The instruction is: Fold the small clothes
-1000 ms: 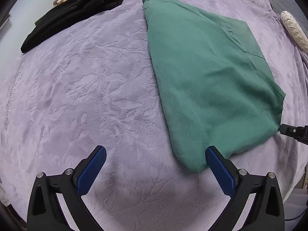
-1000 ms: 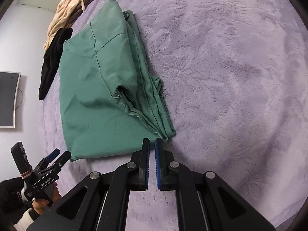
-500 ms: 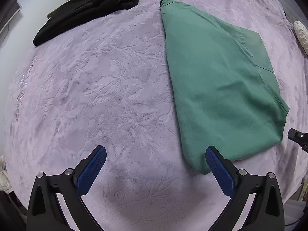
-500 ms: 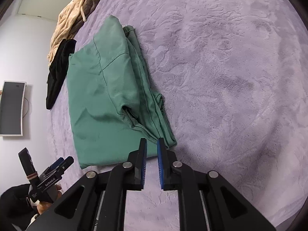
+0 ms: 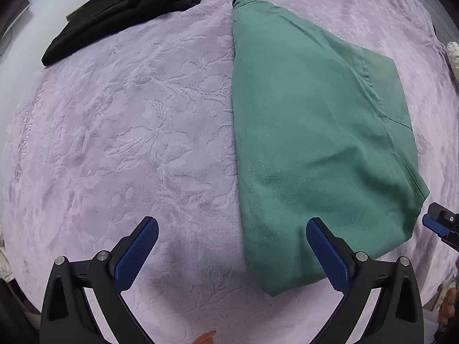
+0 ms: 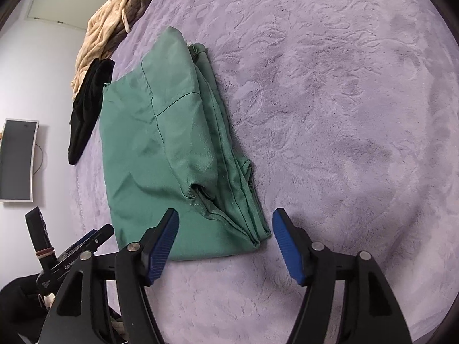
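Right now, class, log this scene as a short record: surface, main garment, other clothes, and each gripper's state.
surface: purple embossed blanket
main garment: green garment, folded, lying flat
other clothes: black garment and beige garment at the far edge
left gripper: open, empty, near the green garment's near corner
right gripper: open, empty, straddling the garment's layered corner
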A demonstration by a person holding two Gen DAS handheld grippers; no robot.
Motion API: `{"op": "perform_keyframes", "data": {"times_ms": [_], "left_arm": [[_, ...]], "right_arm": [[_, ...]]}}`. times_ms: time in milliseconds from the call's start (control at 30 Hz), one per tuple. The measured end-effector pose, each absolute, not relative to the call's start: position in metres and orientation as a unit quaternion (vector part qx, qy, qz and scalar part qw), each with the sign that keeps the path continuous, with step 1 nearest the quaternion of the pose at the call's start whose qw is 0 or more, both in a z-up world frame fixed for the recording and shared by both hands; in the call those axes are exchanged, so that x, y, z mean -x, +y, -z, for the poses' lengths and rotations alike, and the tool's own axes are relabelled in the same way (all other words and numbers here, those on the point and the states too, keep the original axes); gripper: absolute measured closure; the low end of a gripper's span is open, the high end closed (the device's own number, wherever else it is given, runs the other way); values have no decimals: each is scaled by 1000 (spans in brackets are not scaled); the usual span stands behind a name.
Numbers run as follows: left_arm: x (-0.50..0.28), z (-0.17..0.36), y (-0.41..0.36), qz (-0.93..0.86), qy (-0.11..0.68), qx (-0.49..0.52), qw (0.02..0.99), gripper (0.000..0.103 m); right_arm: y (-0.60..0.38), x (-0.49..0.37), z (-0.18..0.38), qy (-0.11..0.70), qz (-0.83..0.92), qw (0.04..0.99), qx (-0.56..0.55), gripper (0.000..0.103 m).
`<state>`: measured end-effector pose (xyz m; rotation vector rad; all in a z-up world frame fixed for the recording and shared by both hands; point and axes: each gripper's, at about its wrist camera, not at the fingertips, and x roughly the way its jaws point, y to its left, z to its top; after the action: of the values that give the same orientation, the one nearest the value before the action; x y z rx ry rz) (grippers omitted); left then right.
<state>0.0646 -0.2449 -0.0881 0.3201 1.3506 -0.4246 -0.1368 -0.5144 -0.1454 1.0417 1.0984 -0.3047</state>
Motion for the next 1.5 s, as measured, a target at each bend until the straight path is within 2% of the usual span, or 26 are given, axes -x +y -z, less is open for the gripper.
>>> {"op": "perform_keyframes", "data": {"times_ms": [667,700,733,800,1133,1500], "left_arm": [[-99,101,-253,197,616,-138,750,0],[-103,101,-252,195,616,-136,751,0],[-107,101,-252,194,616,-135,752,0],[-114,102,-251,194,615,-132,753,0],[-146,110,-253,247,624,-72,737,0],[-164,152,-260,308,669,24,676,0]], "right_arm": [[-535,109,149,497,127,731,-450,17],[-536,106,148,495,125,734,-448,14],[-538,103,148,493,123,738,-444,6],[-542,97,145,487,116,746,-440,0],[-565,58,153,499,73,741,-444,0],[-580,33,198,496,-8,707,-503,0]]}}
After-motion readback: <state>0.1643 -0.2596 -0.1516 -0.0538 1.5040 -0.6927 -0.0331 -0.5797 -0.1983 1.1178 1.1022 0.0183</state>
